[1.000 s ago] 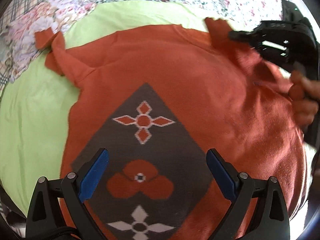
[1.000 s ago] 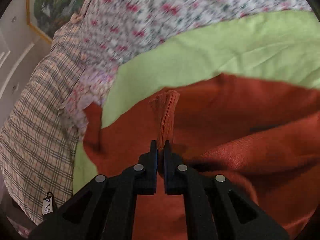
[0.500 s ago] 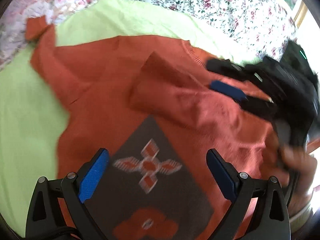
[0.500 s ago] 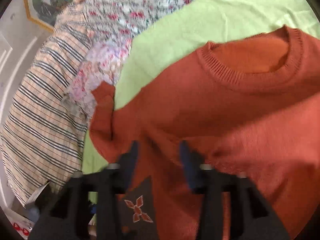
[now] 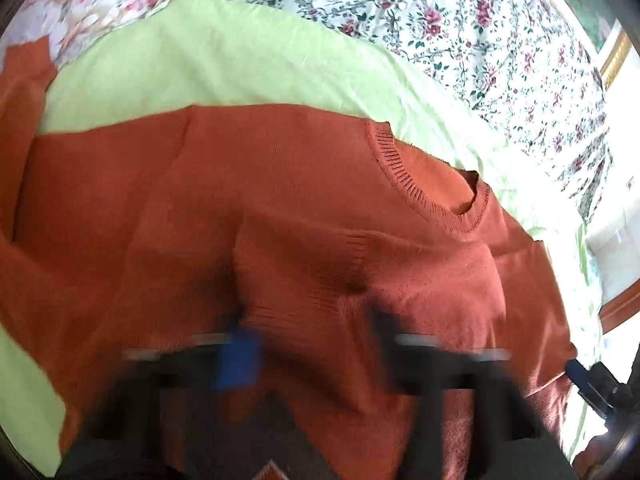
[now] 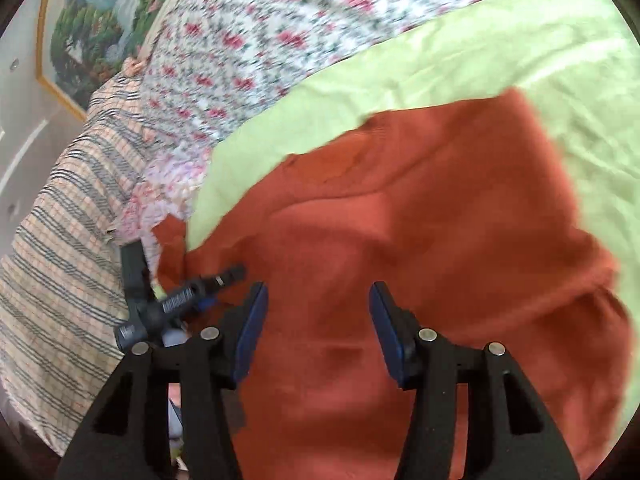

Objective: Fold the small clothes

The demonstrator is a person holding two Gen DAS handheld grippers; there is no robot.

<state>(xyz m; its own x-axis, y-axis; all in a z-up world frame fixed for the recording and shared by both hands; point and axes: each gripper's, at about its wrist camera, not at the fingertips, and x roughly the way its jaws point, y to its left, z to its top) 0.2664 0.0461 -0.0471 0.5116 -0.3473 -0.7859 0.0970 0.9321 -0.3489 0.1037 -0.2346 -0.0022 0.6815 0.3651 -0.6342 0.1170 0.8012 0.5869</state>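
On the left, a checked and striped blanket (image 6: 60,240) drapes down the side of the bed, with a framed landscape painting (image 6: 100,20) on the wall above it. A flowered bedspread (image 5: 440,20) runs along the far side, and a light green sheet (image 5: 220,60) lies over it, leaving a bare green band beyond and to the right of the garment.

The rust-orange sweater (image 5: 280,180) lies spread on the green sheet, its ribbed round neckline toward the right in the left wrist view. One sleeve reaches off the sheet at the far left; the other is folded in across the chest, its ribbed cuff (image 5: 304,272) lying on the body. A dark patterned panel shows at the near edge.

The left gripper (image 5: 312,344) is heavily smeared by motion; its fingers sit either side of the folded cuff, and whether they are apart or pinching cannot be told. The right gripper (image 6: 316,320) has its blue-padded fingers spread wide, empty, low over the sweater's body.
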